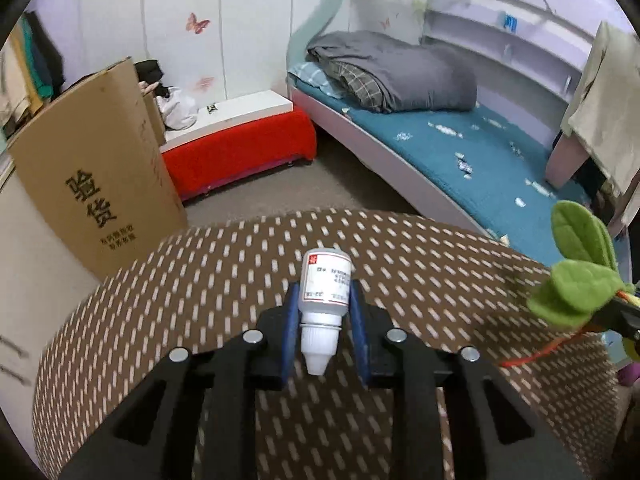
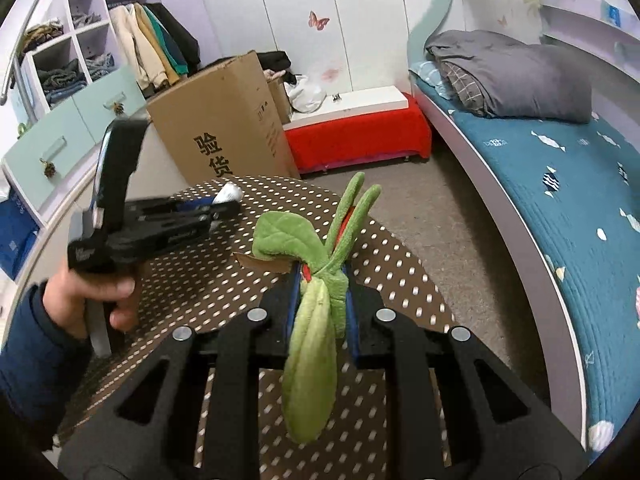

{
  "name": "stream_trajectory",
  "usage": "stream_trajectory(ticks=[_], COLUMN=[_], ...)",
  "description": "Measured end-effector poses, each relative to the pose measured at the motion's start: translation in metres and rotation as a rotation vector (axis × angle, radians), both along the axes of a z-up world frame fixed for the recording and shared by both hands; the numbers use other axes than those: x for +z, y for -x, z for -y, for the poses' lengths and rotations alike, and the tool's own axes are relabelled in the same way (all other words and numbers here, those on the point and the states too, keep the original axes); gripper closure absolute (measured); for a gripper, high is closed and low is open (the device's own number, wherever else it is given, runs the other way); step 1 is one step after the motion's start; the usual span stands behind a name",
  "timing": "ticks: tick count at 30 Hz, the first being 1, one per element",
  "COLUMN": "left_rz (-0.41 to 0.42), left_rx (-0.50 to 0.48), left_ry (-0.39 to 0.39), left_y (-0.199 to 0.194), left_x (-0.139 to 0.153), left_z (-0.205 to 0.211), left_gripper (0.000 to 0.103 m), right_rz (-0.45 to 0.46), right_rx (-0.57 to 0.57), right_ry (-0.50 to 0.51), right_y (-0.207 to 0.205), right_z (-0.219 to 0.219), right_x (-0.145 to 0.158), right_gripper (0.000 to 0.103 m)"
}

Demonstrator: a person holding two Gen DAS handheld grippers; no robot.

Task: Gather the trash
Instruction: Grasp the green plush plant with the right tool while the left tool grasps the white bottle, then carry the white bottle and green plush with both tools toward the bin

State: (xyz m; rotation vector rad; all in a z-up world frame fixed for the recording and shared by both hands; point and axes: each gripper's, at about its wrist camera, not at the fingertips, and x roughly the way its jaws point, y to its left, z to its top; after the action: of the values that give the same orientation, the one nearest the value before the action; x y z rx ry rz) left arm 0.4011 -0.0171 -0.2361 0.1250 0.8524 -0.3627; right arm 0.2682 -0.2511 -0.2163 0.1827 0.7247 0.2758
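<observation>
My left gripper [image 1: 324, 300] is shut on a small white dropper bottle [image 1: 325, 296] with a printed label, cap end toward the camera, held above the brown dotted round table [image 1: 160, 320]. My right gripper [image 2: 322, 280] is shut on a green felt leafy toy [image 2: 316, 320] with a red string, also above the table [image 2: 400, 272]. The toy's leaves [image 1: 576, 280] show at the right edge of the left wrist view. The left gripper [image 2: 224, 204] with the bottle's white tip shows at left in the right wrist view, held by a hand.
A tall cardboard box [image 2: 224, 128] stands beyond the table. A red-covered bench [image 2: 356, 136] sits against the wall. A bed with a blue cover [image 2: 560, 184] and grey quilt runs along the right. Wardrobe shelves and drawers [image 2: 72, 120] are at left.
</observation>
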Motion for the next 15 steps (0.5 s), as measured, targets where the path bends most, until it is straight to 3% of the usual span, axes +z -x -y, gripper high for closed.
stream_trajectory(ticks=[8,15], left_rz=[0.09,0.166], left_rx=[0.046,0.041], left_ry=[0.125,0.188], left_y=[0.121,0.2], left_x=[0.037,0.053], left_z=[-0.01,0.003], left_gripper=[0.079,0.079], right_rz=[0.046,0.098], right_rx=[0.002,-0.013], right_ry=[-0.047,-0.061], right_y=[0.069,0.116], right_z=[0.003,0.018], right_x=[0.016,0.023], right_gripper=[0.084,0.084])
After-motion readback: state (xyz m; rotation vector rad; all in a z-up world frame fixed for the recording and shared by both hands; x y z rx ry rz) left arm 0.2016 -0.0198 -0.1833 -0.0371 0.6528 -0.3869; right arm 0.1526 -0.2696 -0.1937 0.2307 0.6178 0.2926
